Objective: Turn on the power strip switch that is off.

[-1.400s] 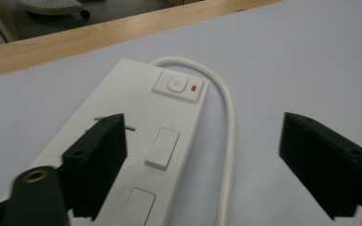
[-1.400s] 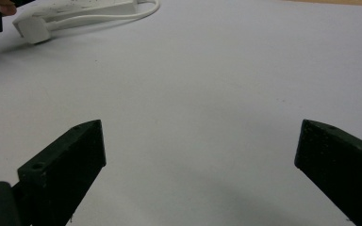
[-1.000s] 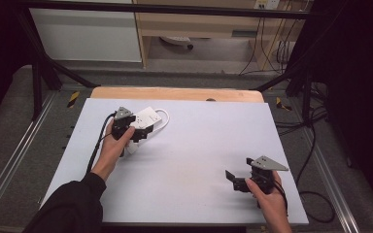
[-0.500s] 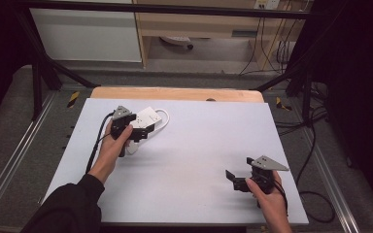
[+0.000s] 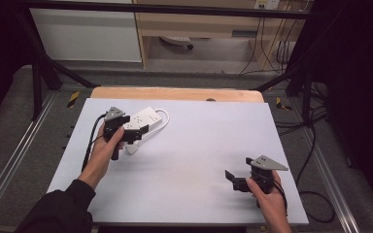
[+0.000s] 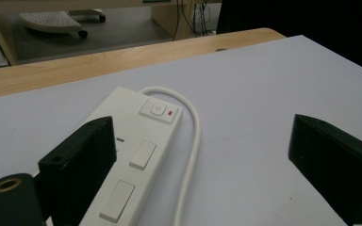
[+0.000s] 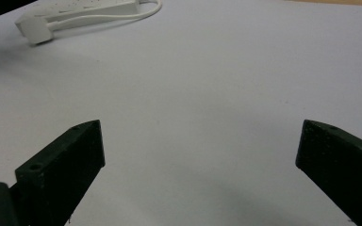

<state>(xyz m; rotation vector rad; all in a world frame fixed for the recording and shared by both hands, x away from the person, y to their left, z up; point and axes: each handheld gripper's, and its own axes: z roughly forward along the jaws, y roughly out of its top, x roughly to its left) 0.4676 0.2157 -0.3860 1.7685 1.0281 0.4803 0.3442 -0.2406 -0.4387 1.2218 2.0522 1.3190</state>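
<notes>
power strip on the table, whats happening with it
A person holds a hand-held gripper in each hand. The left hand-held gripper is at the white power strip at the far left of the white table, jaws wide open; one jaw is over the strip, and nothing is gripped. The right hand-held gripper sits open near the front right, away from the strip.

A pale table [image 5: 189,160] is sitting mid-frame over grey floor [image 5: 9,160]. At the top, a wooden shelf unit [image 5: 199,24] is standing; cables [image 5: 272,43], perhaps, are hanging upper right.
</notes>
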